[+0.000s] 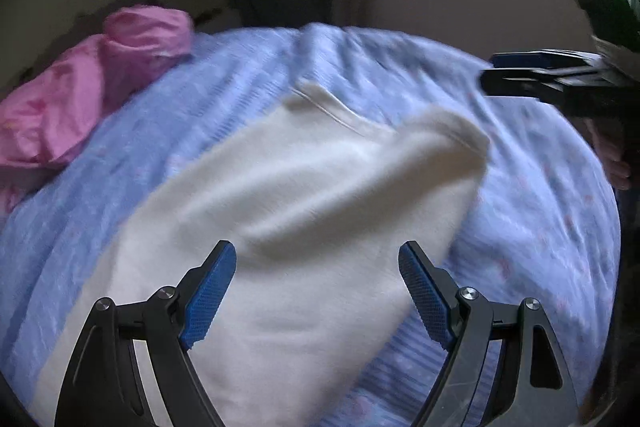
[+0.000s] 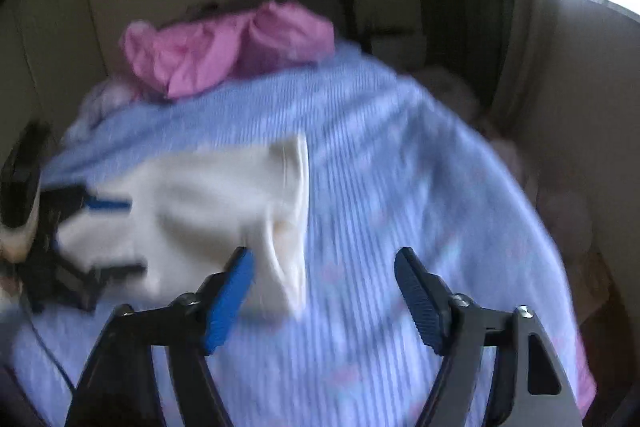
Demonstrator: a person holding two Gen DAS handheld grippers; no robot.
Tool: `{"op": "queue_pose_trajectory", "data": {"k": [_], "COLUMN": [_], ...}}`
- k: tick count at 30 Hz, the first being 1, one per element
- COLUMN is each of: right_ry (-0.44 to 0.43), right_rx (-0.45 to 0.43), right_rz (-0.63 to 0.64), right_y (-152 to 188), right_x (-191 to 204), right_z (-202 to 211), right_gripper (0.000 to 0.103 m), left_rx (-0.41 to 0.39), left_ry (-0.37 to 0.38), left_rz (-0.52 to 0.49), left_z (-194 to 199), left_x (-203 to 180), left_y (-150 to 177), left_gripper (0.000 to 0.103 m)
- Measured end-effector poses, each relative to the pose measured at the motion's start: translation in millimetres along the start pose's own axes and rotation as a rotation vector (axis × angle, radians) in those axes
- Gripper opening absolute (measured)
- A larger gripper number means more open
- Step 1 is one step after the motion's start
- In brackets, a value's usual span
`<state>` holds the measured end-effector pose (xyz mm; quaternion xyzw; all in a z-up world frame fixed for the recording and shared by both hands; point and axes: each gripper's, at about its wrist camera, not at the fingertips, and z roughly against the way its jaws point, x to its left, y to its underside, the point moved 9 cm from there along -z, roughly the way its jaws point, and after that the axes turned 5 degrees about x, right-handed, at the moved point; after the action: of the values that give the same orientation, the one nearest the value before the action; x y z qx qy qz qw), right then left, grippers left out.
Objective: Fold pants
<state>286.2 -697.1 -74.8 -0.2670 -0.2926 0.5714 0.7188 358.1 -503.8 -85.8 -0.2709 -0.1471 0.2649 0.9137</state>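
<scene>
While blurred, pants (image 1: 280,195): cream, lying on blue bedspread (image 1: 520,227)
L gripper (image 1: 317,259): spread wide, holding nothing
R gripper (image 2: 324,265): spread wide, holding nothing
Pink bedding (image 2: 224,43): far end

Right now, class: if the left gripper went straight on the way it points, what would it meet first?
Most likely the white pants on the blue bedspread; the open left gripper hovers over them, though blur hides the gap.

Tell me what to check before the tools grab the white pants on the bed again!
1. Left tool open, holding nothing: ok.
2. Right tool open, holding nothing: ok.
3. White pants lying on the blue bedspread: ok.
4. Pants folded flat and neat: not ok, one end bulges up.
5. Pink cloth apart from the pants: ok.
6. Which end is the waistband: cannot tell, too blurry.
</scene>
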Motion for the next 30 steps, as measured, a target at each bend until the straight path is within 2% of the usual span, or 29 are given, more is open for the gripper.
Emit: {"op": "queue_pose_trajectory", "data": {"k": [2,5,6,7,8,10,13,15,17,18,19,20,22,25,26,28,30], "right_ry": [-0.004,-0.005,-0.001,-0.009,-0.012,0.011,0.053,0.04,0.056,0.068,0.08,0.086,0.112,0.212,0.279,0.324,0.246], "right_rx": [0.019,0.144,0.181,0.208,0.233,0.277,0.325,0.342,0.375,0.397,0.425,0.443,0.401,0.224,0.175,0.189,0.207], "right_rz": [0.022,-0.003,-0.025,-0.032,-0.036,-0.055,-0.105,-0.126,-0.093,-0.068,-0.051,-0.041,-0.011,-0.012,-0.034,-0.051,-0.082], "right_y": [-34.0,-67.9,-74.2,-78.7,-83.3,-85.9,-92.6,-95.0,-94.2,-93.3,-90.0,-86.7,-94.2,-124.7,-134.6,-136.9,-132.7], "right_x": [15.3,32.4,36.9,43.0,47.4,51.5,49.7,52.6,59.2,62.6,64.5,67.1,70.3,63.2,54.5,44.9,45.2], "right_z": [-18.8,-68.7,-84.1,-98.6,-112.4,-135.6,-165.5,-176.4,-187.8,-193.2,-197.7,-201.6,-199.8,-180.1,-174.5,-180.7,-185.8], "right_gripper": [0.074,0.071,0.068,0.058,0.053,0.052,0.052,0.041,0.028,0.025,0.011,0.002,0.001,0.001,0.001,0.001,0.002], "left_rx": [-0.018,-0.002,0.003,0.011,0.017,0.034,0.051,0.054,0.055,0.054,0.053,0.05,0.031,0.009,0.011,0.028,0.023], "left_ry": [-0.06,-0.139,-0.153,-0.185,-0.21,-0.26,-0.279,-0.276,-0.265,-0.257,-0.258,-0.268,-0.303,-0.325,-0.321,-0.292,-0.247], "left_rz": [0.042,0.107,0.116,0.117,0.114,0.104,0.117,0.136,0.16,0.165,0.167,0.165,0.161,0.172,0.187,0.216,0.231], "left_z": [3.6,-0.3,-2.6,-6.2,-9.1,-17.2,-29.6,-35.3,-40.1,-41.5,-42.9,-43.1,-42.3,-41.2,-42.6,-46.3,-45.9], "left_x": [22.3,59.5,68.4,81.8,90.9,110.7,133.0,143.8,151.4,153.4,155.0,156.6,159.4,163.5,165.1,167.0,165.7], "left_y": [-5.7,-16.0,-18.7,-22.0,-24.4,-27.7,-27.2,-25.1,-18.1,-14.7,-10.3,-7.8,-4.1,-3.7,-3.7,-3.1,-4.8], "left_gripper": [0.084,0.084,0.084,0.084,0.084,0.084,0.084,0.084,0.084,0.084,0.084,0.084,0.084,0.084,0.084,0.084,0.084]}}
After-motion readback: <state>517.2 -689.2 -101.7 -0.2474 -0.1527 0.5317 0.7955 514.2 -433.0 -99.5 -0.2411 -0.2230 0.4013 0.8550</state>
